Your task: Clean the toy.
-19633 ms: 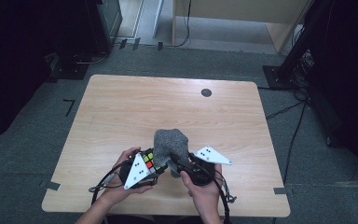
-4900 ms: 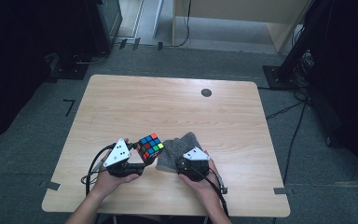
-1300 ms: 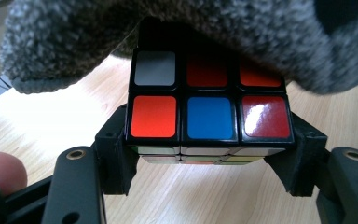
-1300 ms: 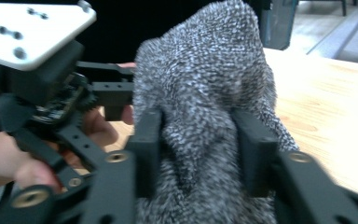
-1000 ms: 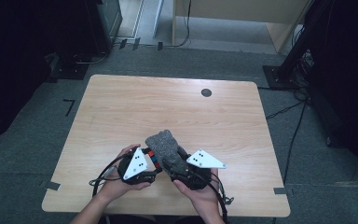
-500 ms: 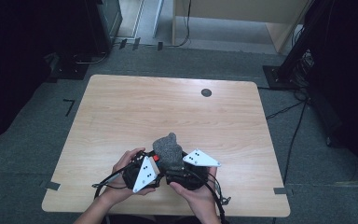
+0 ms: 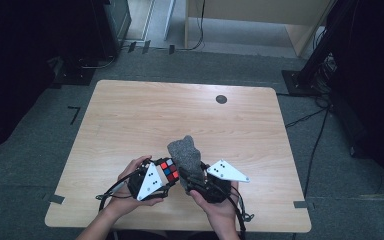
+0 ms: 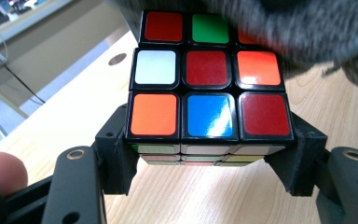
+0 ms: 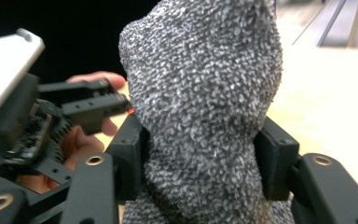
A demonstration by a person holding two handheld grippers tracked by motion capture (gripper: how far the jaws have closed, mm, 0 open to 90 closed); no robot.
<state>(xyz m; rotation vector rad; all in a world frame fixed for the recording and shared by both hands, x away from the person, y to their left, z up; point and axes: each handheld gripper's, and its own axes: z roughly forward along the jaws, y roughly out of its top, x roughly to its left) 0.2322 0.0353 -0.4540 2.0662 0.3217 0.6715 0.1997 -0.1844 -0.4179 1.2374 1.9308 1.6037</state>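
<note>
Low centre of the high view: the left gripper (image 7: 167, 176) pinches a Rubik's cube (image 8: 208, 78), and the right gripper (image 7: 192, 181), jaws just closing, pinches a grey cloth (image 9: 205, 116) (bunched upright). The cloth overlaps the cube's far edge; wiping seems underway, with most stickers uncovered above the wooden table (image 7: 145, 115).

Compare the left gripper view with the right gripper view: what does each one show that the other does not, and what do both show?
Left gripper view: the puzzle cube clamped between this gripper's jaws, with its red, green, white, orange and blue stickers, and a dark round spot on the table.

Right gripper view: the grey cloth bunched upright and squeezed between the right gripper jaws, with the left gripper and a hand beside it.

Both: the grey cloth, which overlaps the cube's top right corner, and the wooden table.
</note>
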